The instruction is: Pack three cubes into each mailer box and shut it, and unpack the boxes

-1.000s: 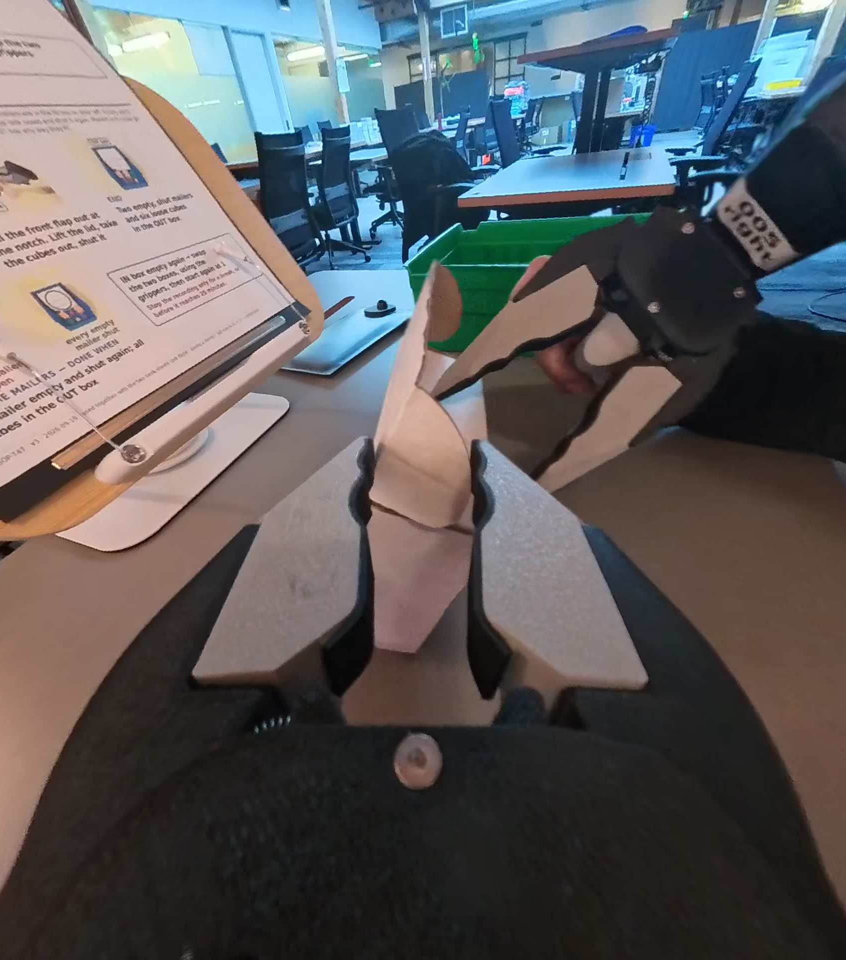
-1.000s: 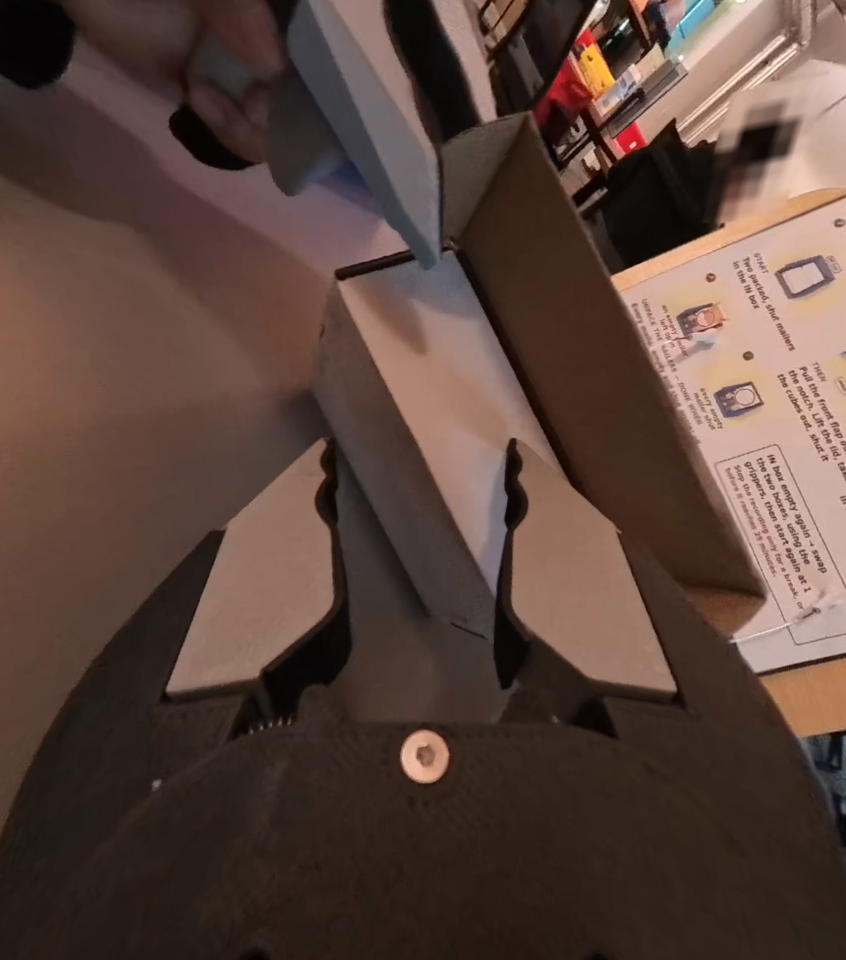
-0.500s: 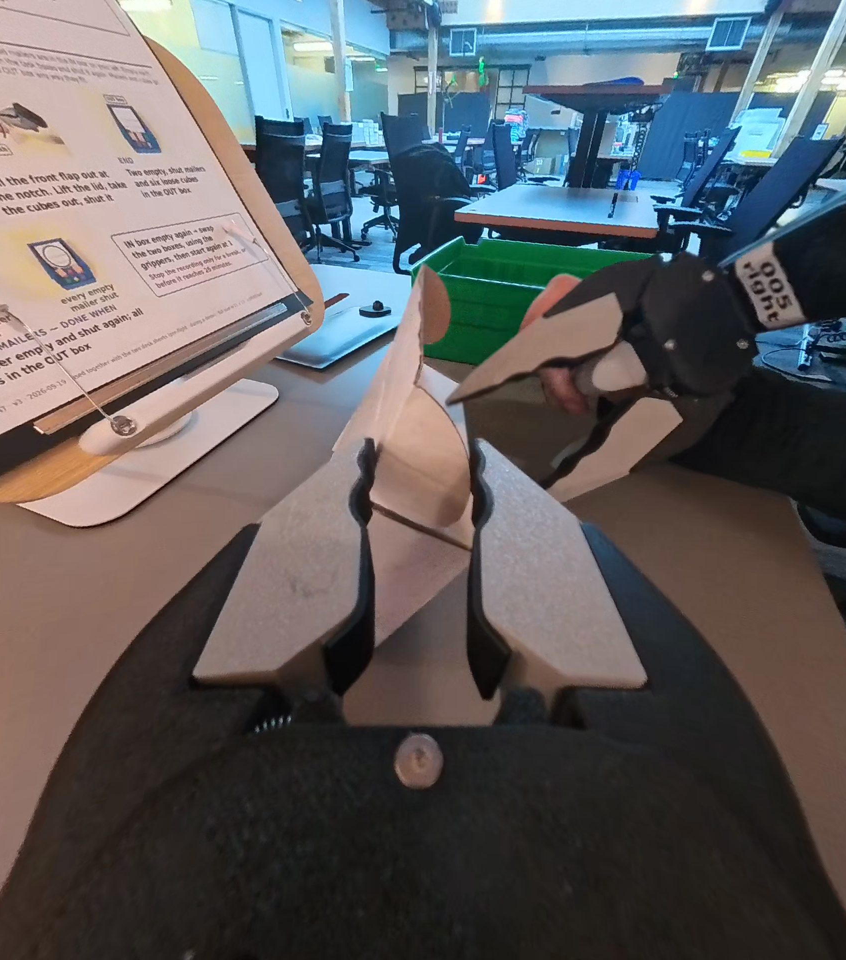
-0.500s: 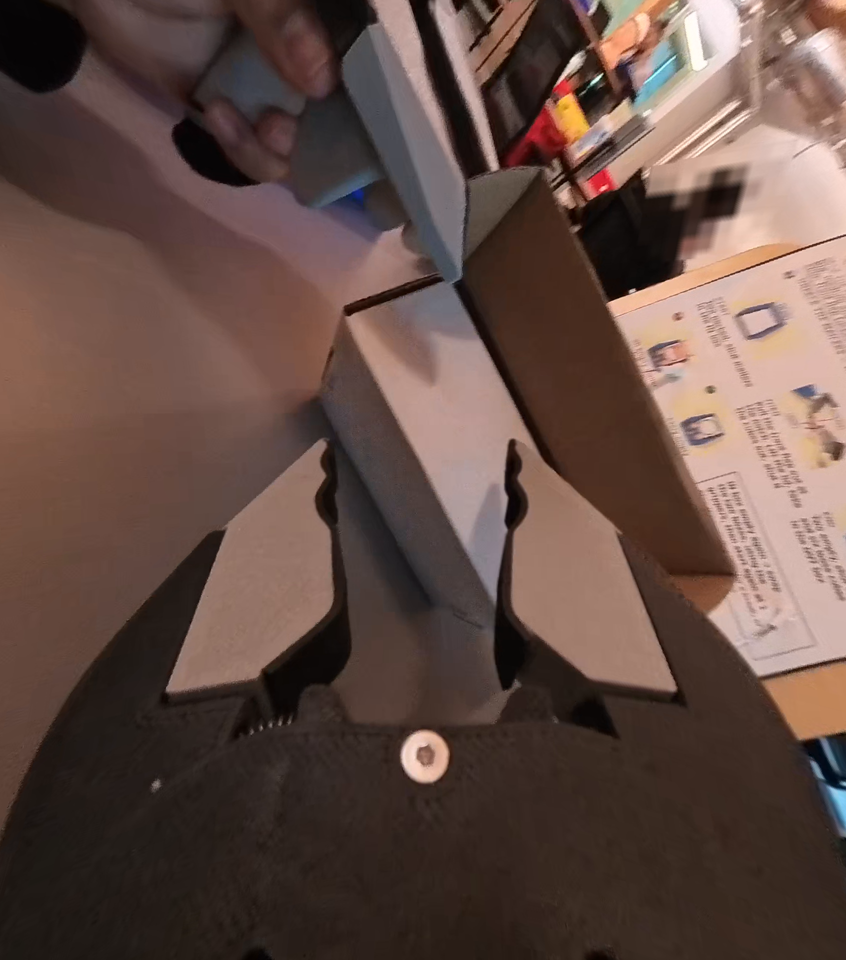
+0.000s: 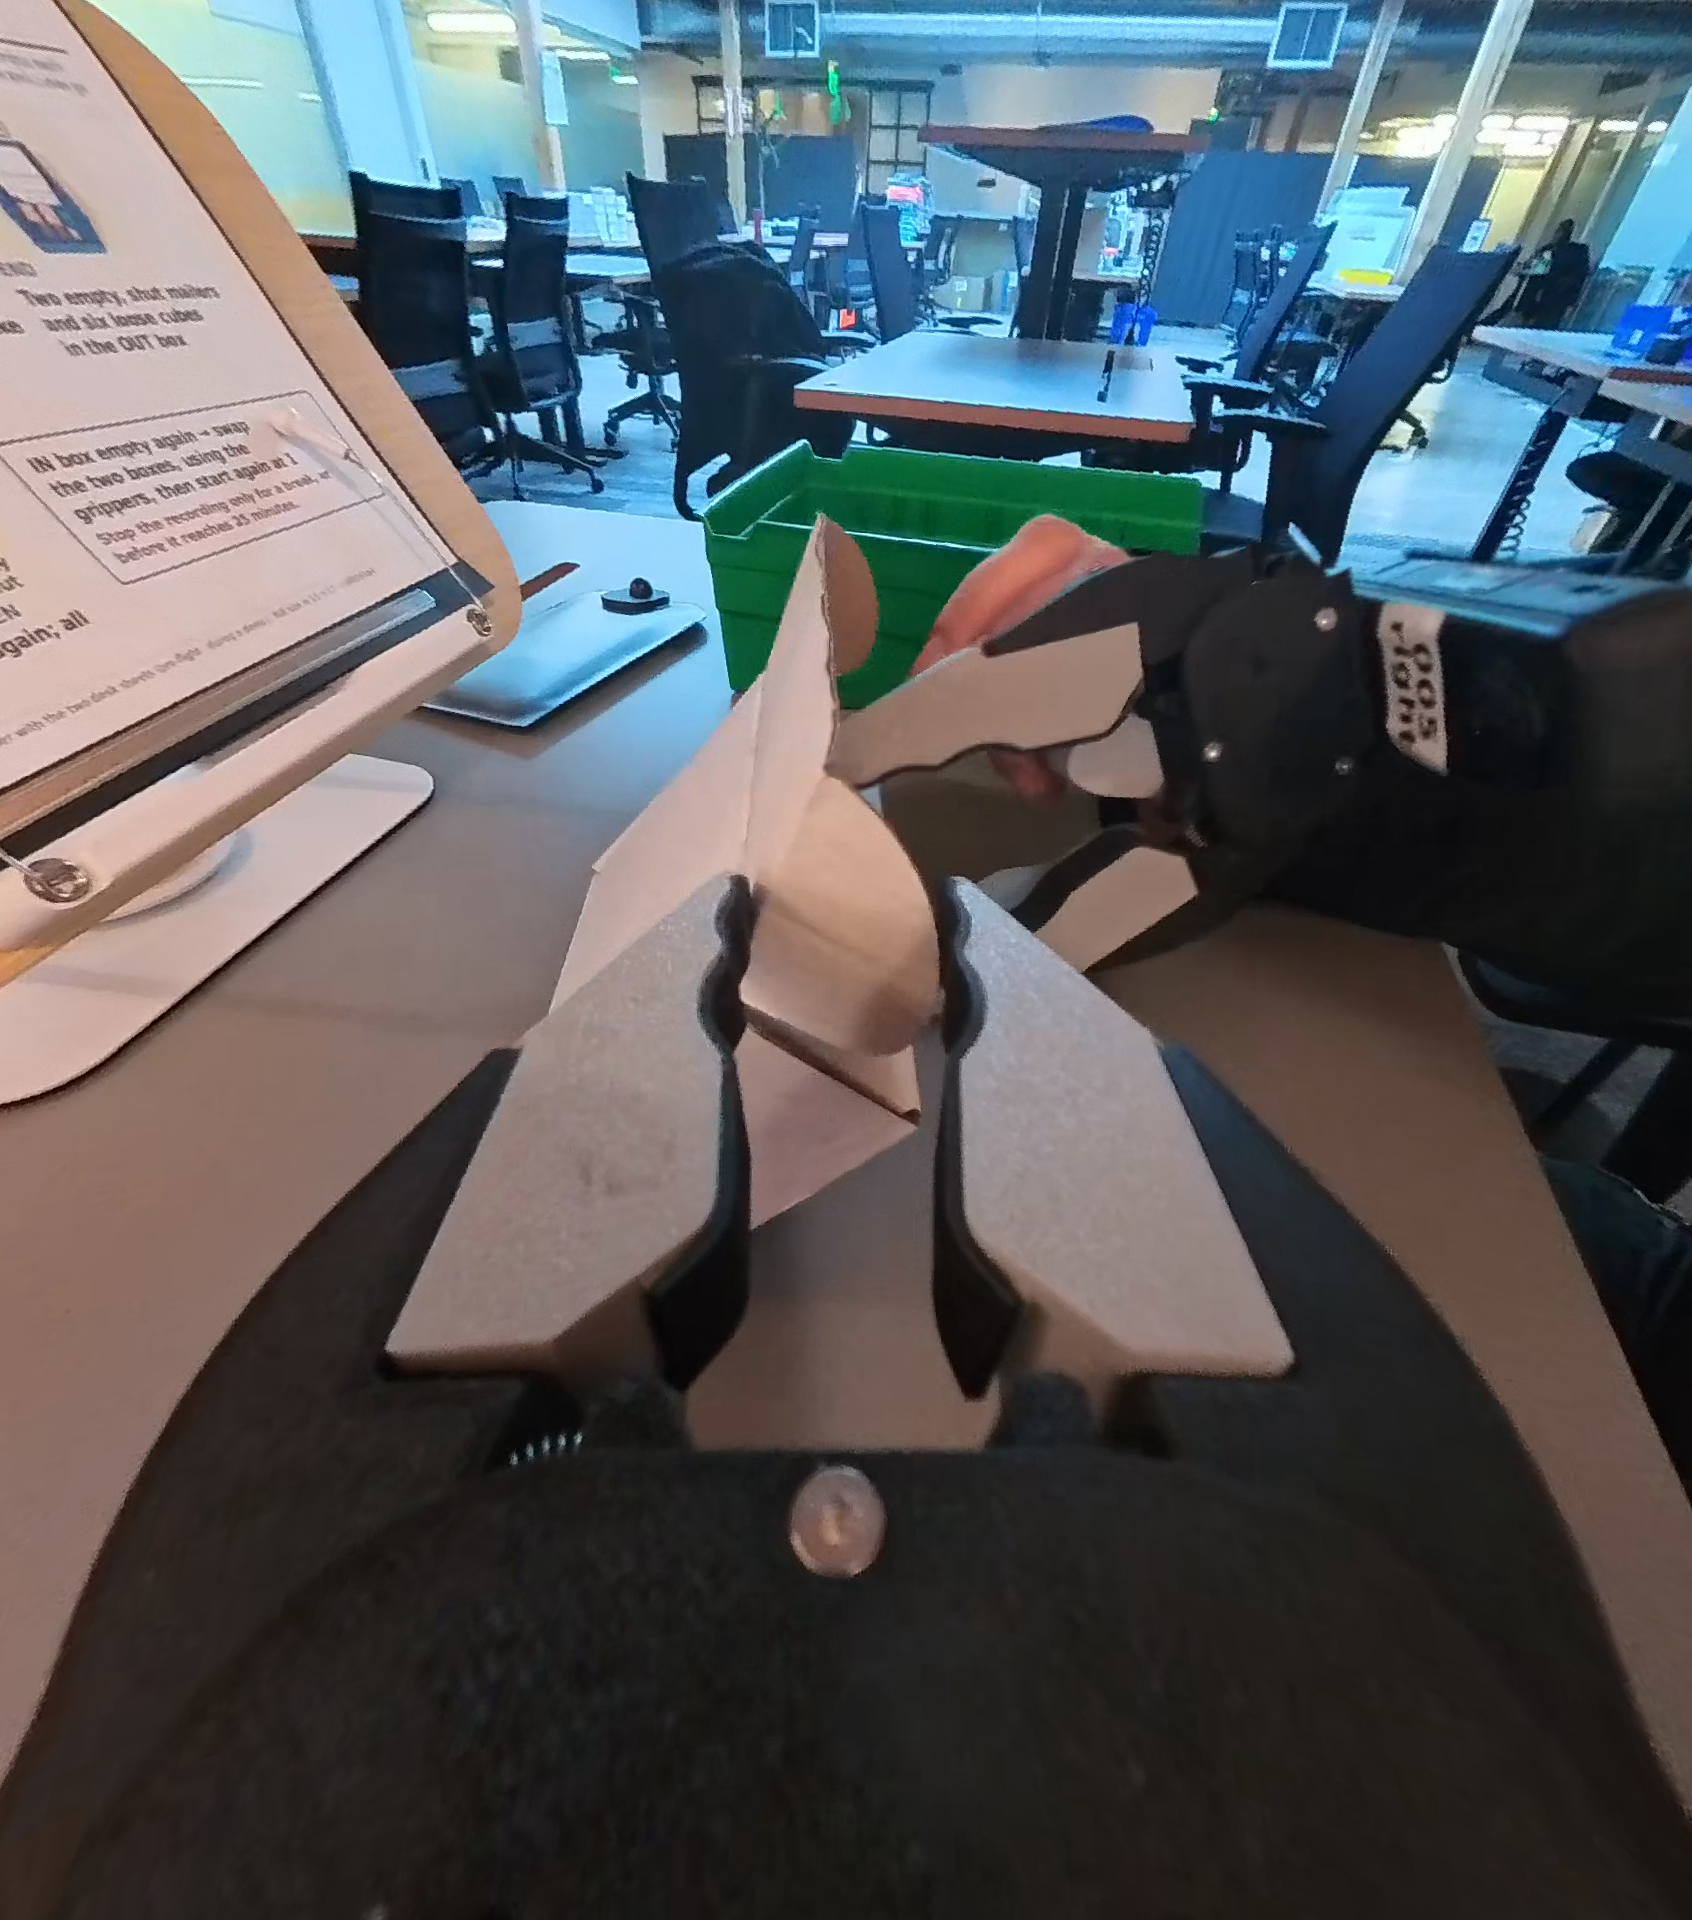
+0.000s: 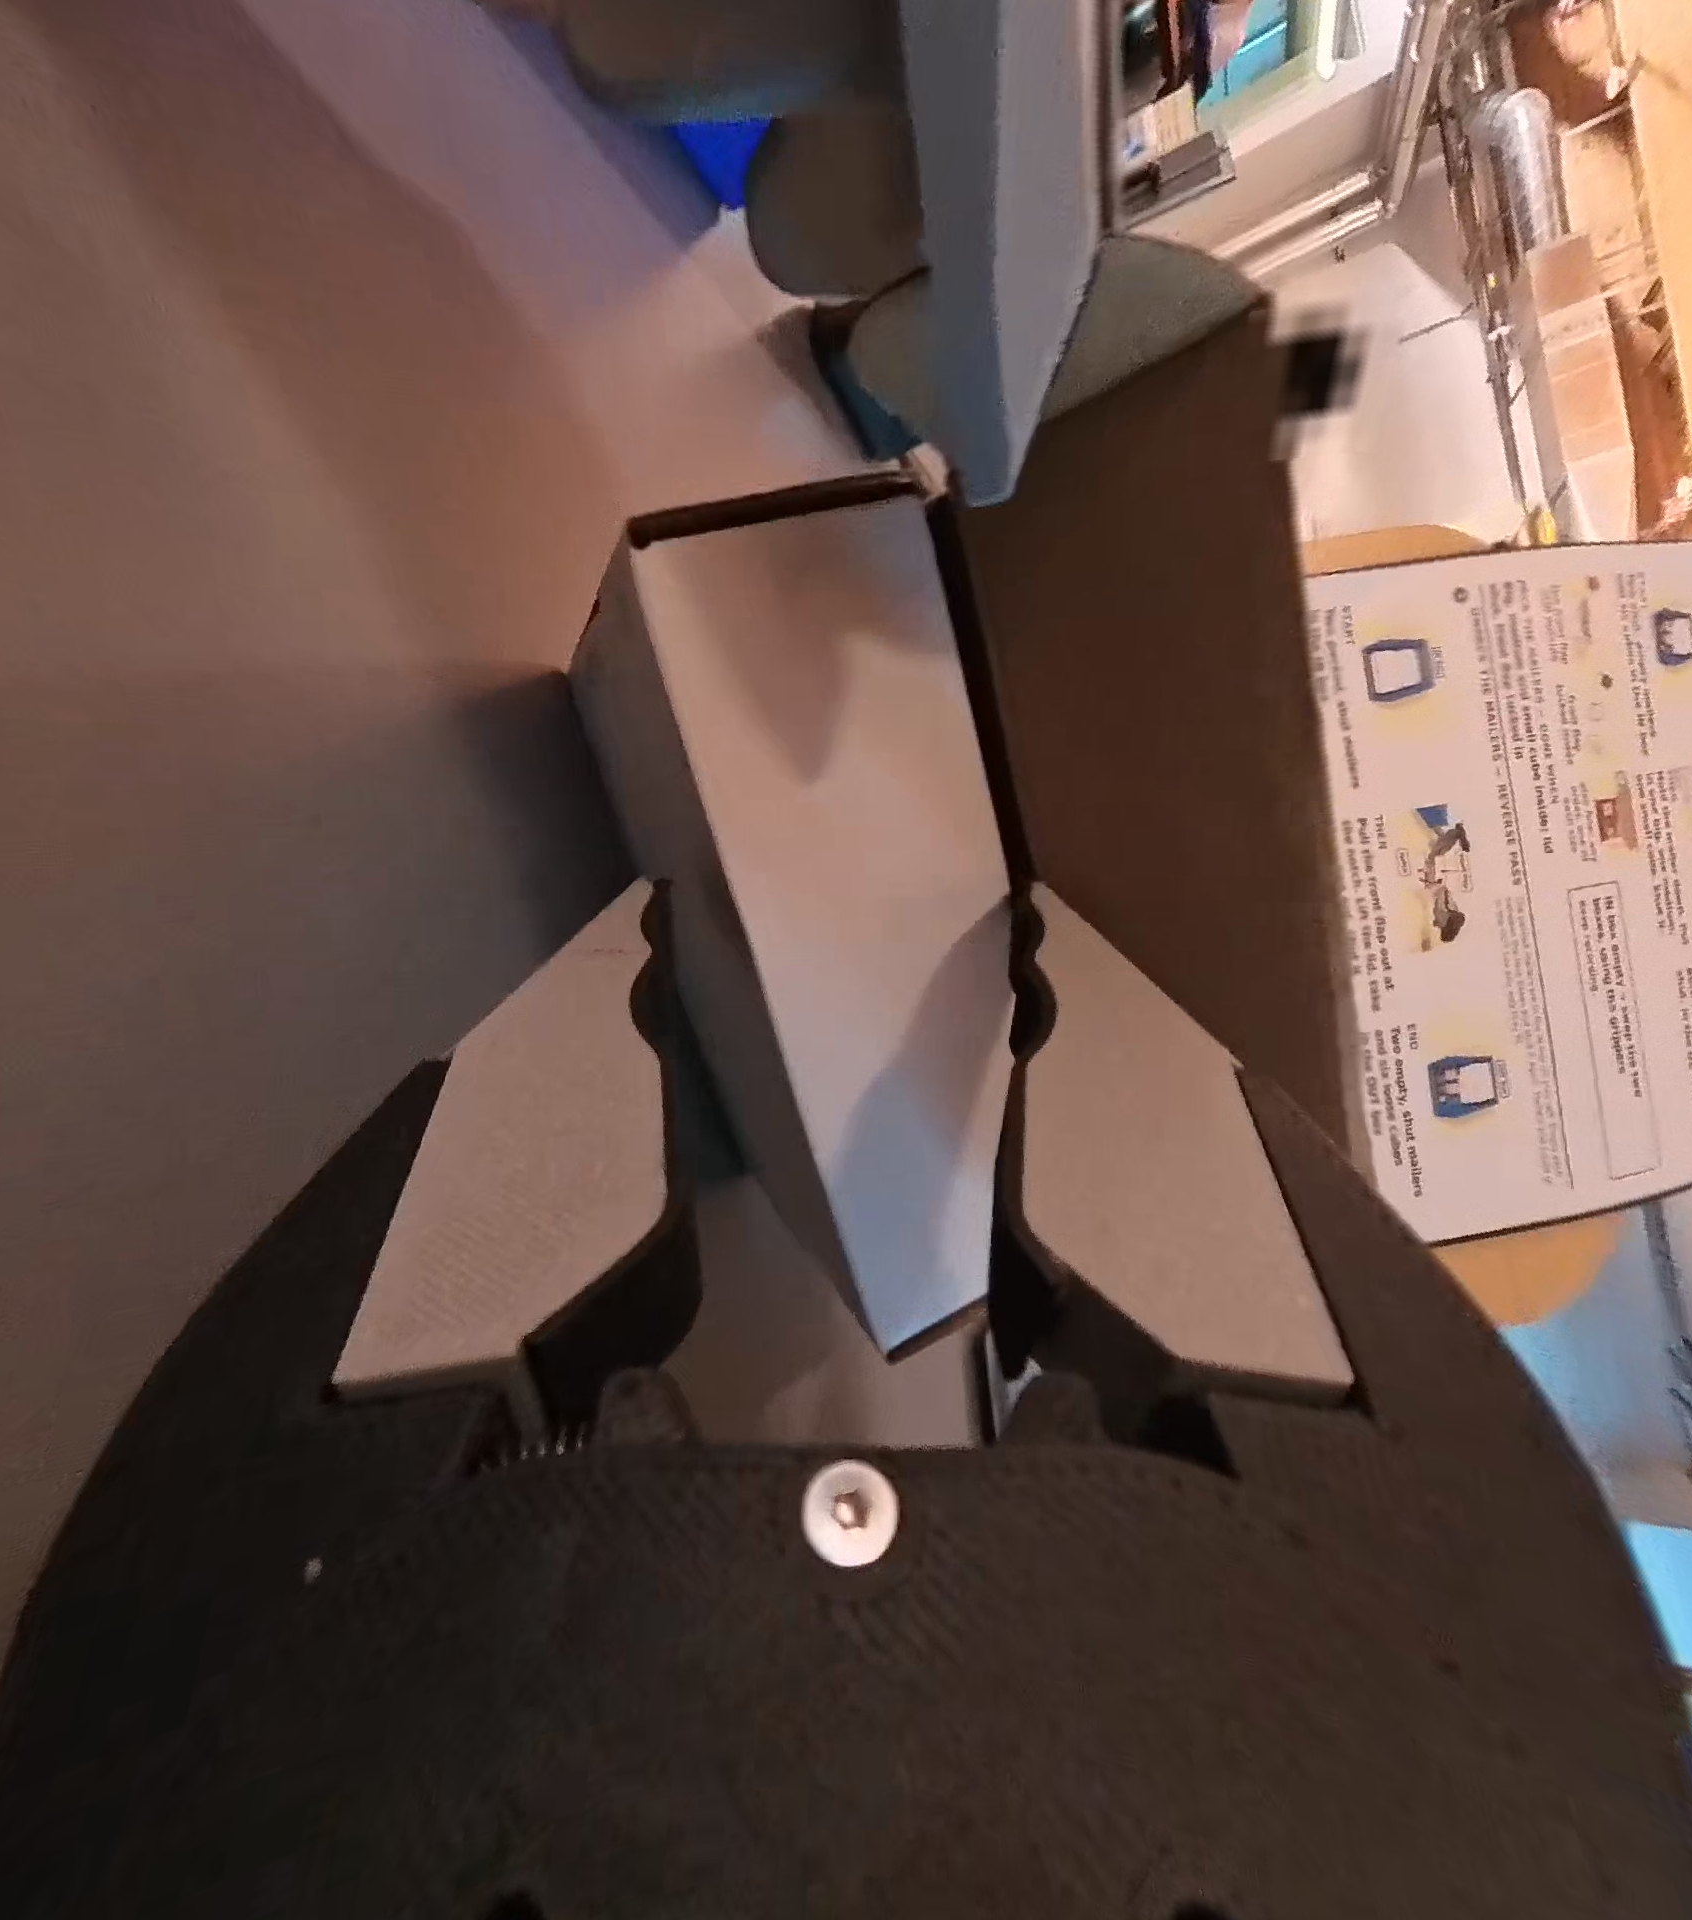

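A white mailer box (image 5: 800, 831) with a brown inside is held tilted over the table between both grippers. My left gripper (image 5: 842, 935) is shut on one corner of it. My right gripper (image 5: 925, 831) comes in from the right, and its fingers (image 5: 977, 707) clamp the box edge. In the right wrist view, my right gripper (image 6: 837, 935) is shut on the box's white side wall (image 6: 821, 779), and the brown lid (image 6: 1133, 675) stands open beside it. A left gripper finger (image 6: 977, 312) touches the box's far end. No cubes show.
A green bin (image 5: 977, 551) stands behind the box at the table's far edge. An instruction sheet on a wooden stand (image 5: 146, 468) is at the left, also in the right wrist view (image 6: 1548, 883). A grey pad (image 5: 572, 644) lies beyond the stand. Office chairs and desks fill the background. My hands' fingertips stand some 7 cm from each other.
Both grippers have kept their hold while the box tipped over to the right. The right gripper has rolled and now lies flatter, and its view has moved closer along the box.
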The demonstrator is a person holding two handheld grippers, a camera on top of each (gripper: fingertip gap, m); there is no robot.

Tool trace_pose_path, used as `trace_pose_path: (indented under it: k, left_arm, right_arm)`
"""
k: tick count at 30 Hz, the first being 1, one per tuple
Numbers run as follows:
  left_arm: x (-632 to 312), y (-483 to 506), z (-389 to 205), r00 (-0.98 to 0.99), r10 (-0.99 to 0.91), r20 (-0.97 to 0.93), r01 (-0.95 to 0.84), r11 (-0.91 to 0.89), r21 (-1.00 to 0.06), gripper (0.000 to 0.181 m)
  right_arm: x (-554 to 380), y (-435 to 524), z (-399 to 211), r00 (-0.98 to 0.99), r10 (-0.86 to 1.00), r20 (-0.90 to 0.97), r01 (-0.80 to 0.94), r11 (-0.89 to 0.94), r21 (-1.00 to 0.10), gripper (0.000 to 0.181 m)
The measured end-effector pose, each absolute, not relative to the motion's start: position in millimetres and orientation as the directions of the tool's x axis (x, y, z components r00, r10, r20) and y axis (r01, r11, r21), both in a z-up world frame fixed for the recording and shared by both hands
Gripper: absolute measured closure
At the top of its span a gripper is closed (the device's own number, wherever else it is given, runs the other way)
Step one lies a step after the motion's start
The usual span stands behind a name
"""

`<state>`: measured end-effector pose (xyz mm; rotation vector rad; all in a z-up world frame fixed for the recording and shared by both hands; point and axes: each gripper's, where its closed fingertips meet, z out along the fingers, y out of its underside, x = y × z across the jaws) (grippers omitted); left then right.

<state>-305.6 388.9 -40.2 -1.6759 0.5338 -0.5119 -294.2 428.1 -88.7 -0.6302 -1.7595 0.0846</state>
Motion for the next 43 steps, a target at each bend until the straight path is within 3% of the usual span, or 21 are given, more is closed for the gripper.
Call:
trace_pose_path:
  k: [1, 3, 11, 16, 20, 26, 29, 34, 36, 37, 43]
  left_arm:
    - [-304, 388, -40, 0.789, -0.613, 0.043, -0.065, -0.153, -0.986, 0.147]
    - [-304, 388, -41, 0.788, -0.614, 0.04, -0.068, -0.152, -0.986, 0.147]
    - [-309, 392, -40, 0.81, -0.586, 0.043, -0.055, -0.149, -0.987, 0.148]
    - [-313, 396, -38, 0.81, -0.574, 0.122, 0.028, -0.17, -0.985, 0.148]
    - [-309, 392, -29, 0.796, -0.592, 0.126, 0.048, -0.146, -0.988, 0.148]
    - [-310, 391, -26, 0.791, -0.595, 0.142, 0.07, -0.143, -0.987, 0.148]
    - [-312, 387, -16, 0.769, -0.613, 0.182, 0.135, -0.123, -0.983, 0.148]
    - [-325, 385, 1, 0.777, -0.592, 0.211, 0.221, -0.057, -0.974, 0.148]
    - [-337, 385, 8, 0.799, -0.558, 0.223, 0.258, -0.017, -0.966, 0.156]
    - [-346, 386, 9, 0.823, -0.523, 0.223, 0.264, 0.004, -0.964, 0.176]
    - [-373, 389, 9, 0.887, -0.409, 0.213, 0.258, 0.056, -0.965, 0.181]
  right_arm:
    - [-294, 428, -91, -0.157, 0.445, 0.882, 0.377, 0.852, -0.363, 0.115]
    - [-295, 428, -95, -0.169, 0.441, 0.882, 0.391, 0.851, -0.35, 0.11]
    - [-292, 425, -98, -0.199, 0.47, 0.86, 0.392, 0.842, -0.37, 0.117]
    - [-288, 414, -115, -0.302, 0.501, 0.811, 0.39, 0.841, -0.375, 0.139]
    - [-293, 411, -125, -0.324, 0.508, 0.798, 0.405, 0.837, -0.368, 0.122]
    - [-296, 406, -105, -0.253, 0.576, 0.777, 0.348, 0.804, -0.482, 0.127]
    - [-296, 419, -121, -0.277, 0.6, 0.751, 0.427, 0.777, -0.463, 0.125]
    - [-287, 421, -155, -0.413, 0.598, 0.687, 0.509, 0.777, -0.37, 0.152]
    - [-281, 403, -153, -0.473, 0.604, 0.641, 0.453, 0.791, -0.411, 0.168]
    - [-276, 390, -153, -0.518, 0.621, 0.588, 0.432, 0.784, -0.447, 0.17]
    - [-265, 362, -146, -0.602, 0.637, 0.481, 0.376, 0.758, -0.533, 0.173]
